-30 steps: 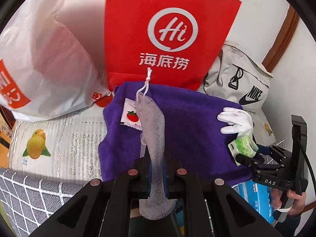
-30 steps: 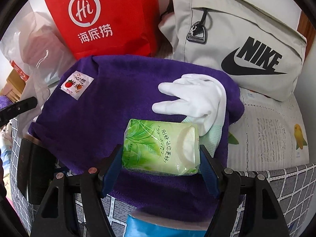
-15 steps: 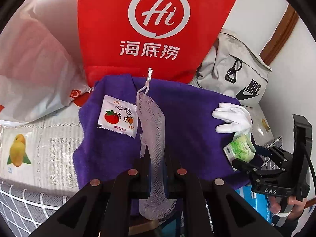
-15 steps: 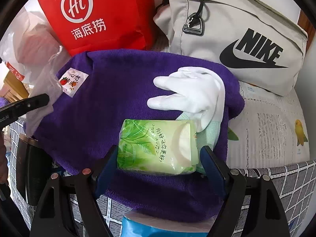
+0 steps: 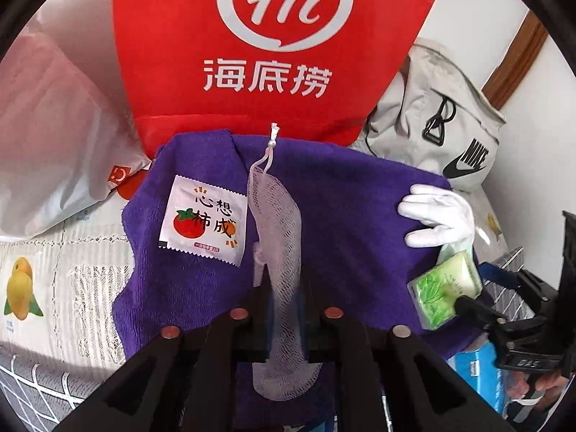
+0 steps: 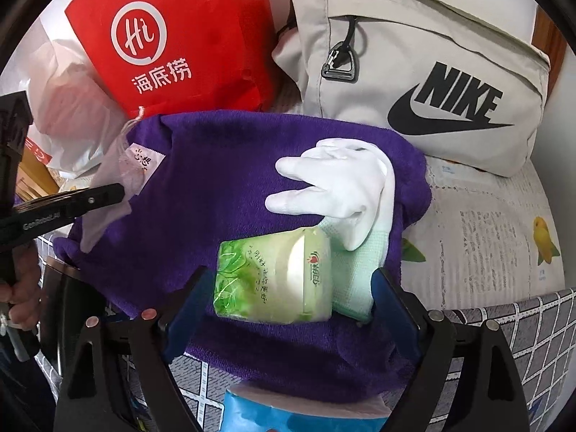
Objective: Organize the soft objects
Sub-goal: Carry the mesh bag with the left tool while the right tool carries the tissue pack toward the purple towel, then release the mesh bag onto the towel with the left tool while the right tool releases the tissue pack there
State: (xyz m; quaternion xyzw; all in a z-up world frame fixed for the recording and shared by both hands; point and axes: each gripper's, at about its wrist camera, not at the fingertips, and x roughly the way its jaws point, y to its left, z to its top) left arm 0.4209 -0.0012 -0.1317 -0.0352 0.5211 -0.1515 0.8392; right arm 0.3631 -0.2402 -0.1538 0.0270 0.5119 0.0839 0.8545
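Observation:
A purple towel (image 5: 342, 216) (image 6: 223, 180) lies spread on the surface. My left gripper (image 5: 286, 298) is shut on a white mesh pouch (image 5: 277, 223) that hangs over the towel; its cord points at the red bag. A white tomato sachet (image 5: 203, 221) lies on the towel left of the pouch. A white glove (image 6: 334, 183) (image 5: 439, 216) lies on the towel's right side. The green tissue pack (image 6: 273, 277) (image 5: 446, 289) sits between the fingers of my right gripper (image 6: 288, 298), over the towel and beside the glove's cuff; the jaws are spread wide, and contact with the pack is not clear.
A red paper bag (image 5: 280, 50) (image 6: 172, 43) stands behind the towel. A beige Nike bag (image 6: 424, 79) (image 5: 442, 118) is at the back right, a white plastic bag (image 5: 54, 136) at the left. A blue pack (image 6: 298, 414) lies at the near edge.
My left gripper has moved forward and left with the mesh pouch, toward the sachet. My right gripper has moved forward with the tissue pack, close to the glove, and the pack has tilted.

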